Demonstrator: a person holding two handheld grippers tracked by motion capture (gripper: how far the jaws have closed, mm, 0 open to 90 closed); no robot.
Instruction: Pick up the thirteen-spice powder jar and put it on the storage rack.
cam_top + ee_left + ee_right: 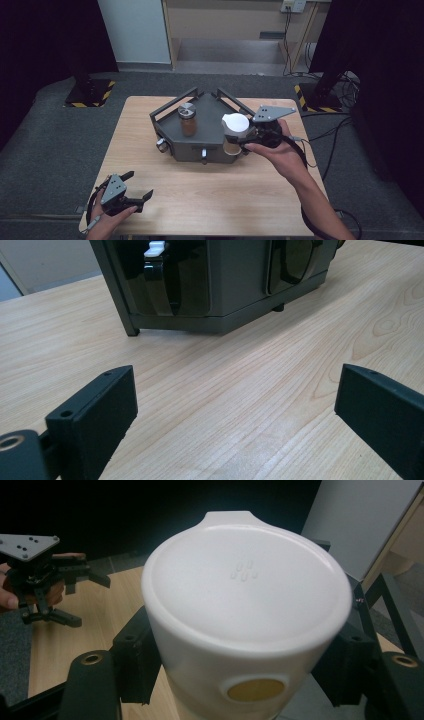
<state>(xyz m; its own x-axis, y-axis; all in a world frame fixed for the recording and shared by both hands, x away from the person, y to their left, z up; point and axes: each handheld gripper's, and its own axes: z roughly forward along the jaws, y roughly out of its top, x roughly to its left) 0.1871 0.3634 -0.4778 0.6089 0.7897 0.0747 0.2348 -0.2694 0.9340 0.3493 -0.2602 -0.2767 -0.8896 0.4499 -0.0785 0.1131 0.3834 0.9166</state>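
The right gripper (pixel 243 136) clamped the unlabelled white-lidded jar (pixel 235 131) above the grey rack (pixel 210 107); the left gripper (pixel 134 186) stood apart

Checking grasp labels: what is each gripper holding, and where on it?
Right gripper: white-lidded jar, jaws clamped on opposite sides of its white cap. Left gripper: nothing, jaws open over the table.

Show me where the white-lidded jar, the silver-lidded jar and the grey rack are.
white-lidded jar (pixel 247 610): right gripper view, on the flat top of its lid.
silver-lidded jar (pixel 188 111): high view, on its metal lid.
grey rack (pixel 186 148): high view, on its front wall.
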